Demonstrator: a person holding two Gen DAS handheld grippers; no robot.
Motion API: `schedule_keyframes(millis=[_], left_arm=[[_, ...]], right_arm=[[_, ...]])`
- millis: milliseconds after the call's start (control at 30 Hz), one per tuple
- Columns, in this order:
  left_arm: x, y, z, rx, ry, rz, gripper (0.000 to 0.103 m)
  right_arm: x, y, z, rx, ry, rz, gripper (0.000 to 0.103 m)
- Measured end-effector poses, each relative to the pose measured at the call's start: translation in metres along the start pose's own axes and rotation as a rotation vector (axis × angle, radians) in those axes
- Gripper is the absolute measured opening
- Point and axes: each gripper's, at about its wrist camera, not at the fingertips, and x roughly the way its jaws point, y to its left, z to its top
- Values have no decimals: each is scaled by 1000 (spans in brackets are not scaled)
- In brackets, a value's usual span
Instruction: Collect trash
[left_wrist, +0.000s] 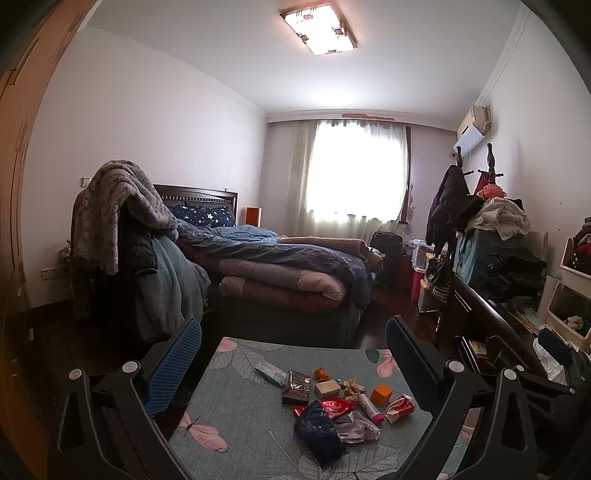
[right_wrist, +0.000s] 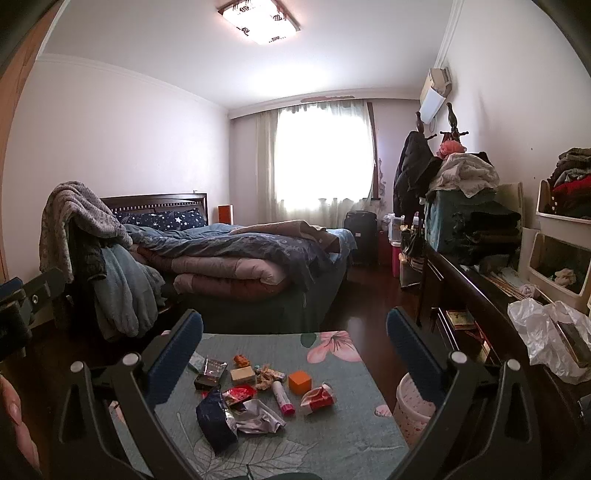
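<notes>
Fingers of both the left gripper (left_wrist: 293, 363) and right gripper (right_wrist: 294, 354) stood wide apart, holding nothing. Wrappers (right_wrist: 236, 402) lay scattered on the surface (right_wrist: 332, 435); the bin (right_wrist: 413, 410) beside it looked unfilled, so collecting seemed unstarted.

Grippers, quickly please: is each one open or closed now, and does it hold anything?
Left gripper: open, holding nothing, above the table with trash.
Right gripper: open, holding nothing.
</notes>
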Motion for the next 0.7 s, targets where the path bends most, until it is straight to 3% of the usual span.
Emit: schedule_keyframes(millis=[700], left_arm=[[1,-2,-2,-3,2,4,99]], right_arm=[[-4,0,4,-17,-2,8,100]])
